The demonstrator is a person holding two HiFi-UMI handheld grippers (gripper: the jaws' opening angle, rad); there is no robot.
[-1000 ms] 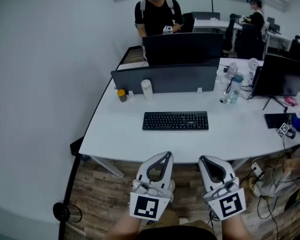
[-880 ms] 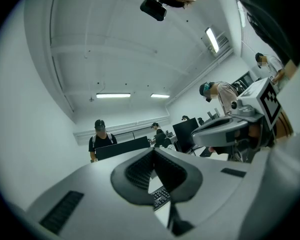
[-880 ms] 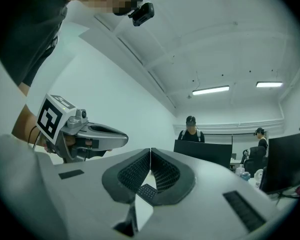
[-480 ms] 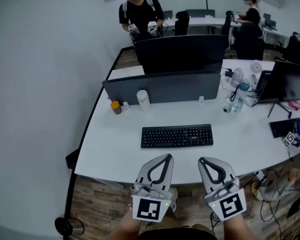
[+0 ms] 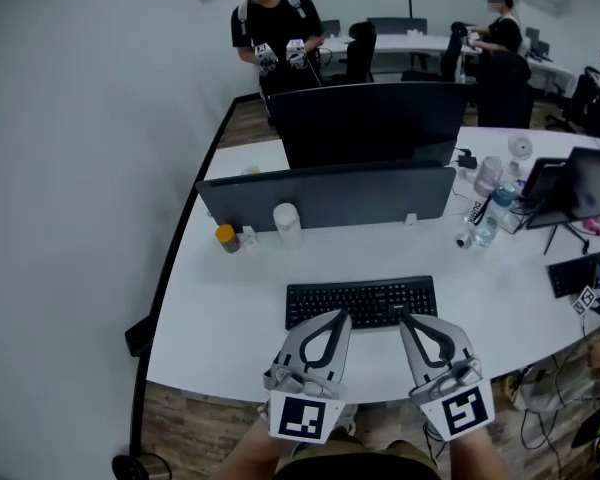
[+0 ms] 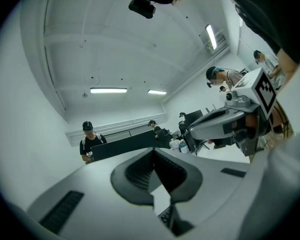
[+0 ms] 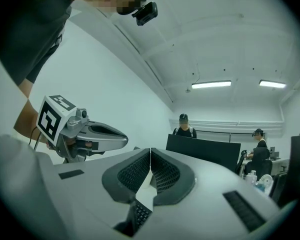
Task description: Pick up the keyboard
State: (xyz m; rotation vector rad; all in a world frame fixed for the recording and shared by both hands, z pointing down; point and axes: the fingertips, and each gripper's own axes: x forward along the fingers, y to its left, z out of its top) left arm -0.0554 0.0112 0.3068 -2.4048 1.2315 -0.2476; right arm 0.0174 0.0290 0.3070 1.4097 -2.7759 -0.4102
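A black keyboard (image 5: 361, 302) lies flat on the white desk (image 5: 220, 308), near its front edge. My left gripper (image 5: 337, 316) is shut and empty, its tips over the keyboard's near left part. My right gripper (image 5: 410, 319) is shut and empty too, tips over the keyboard's near right part. Whether either touches the keys cannot be told. In the left gripper view the shut jaws (image 6: 153, 151) point level, with a strip of keyboard (image 6: 166, 217) below them. The right gripper view shows its shut jaws (image 7: 150, 151) and keys (image 7: 139, 214) beneath.
A dark divider panel (image 5: 325, 196) and a monitor (image 5: 370, 120) stand behind the keyboard. A white cup (image 5: 288, 224) and a small orange-lidded jar (image 5: 227, 238) sit at the left. Bottles (image 5: 485, 212) and a second monitor (image 5: 580, 186) crowd the right. A person (image 5: 270, 18) stands beyond the desk.
Both grippers have moved forward from in front of the desk edge to over the keyboard's near side. The desk and keyboard now lie closer in the head view. Both jaws stayed shut.
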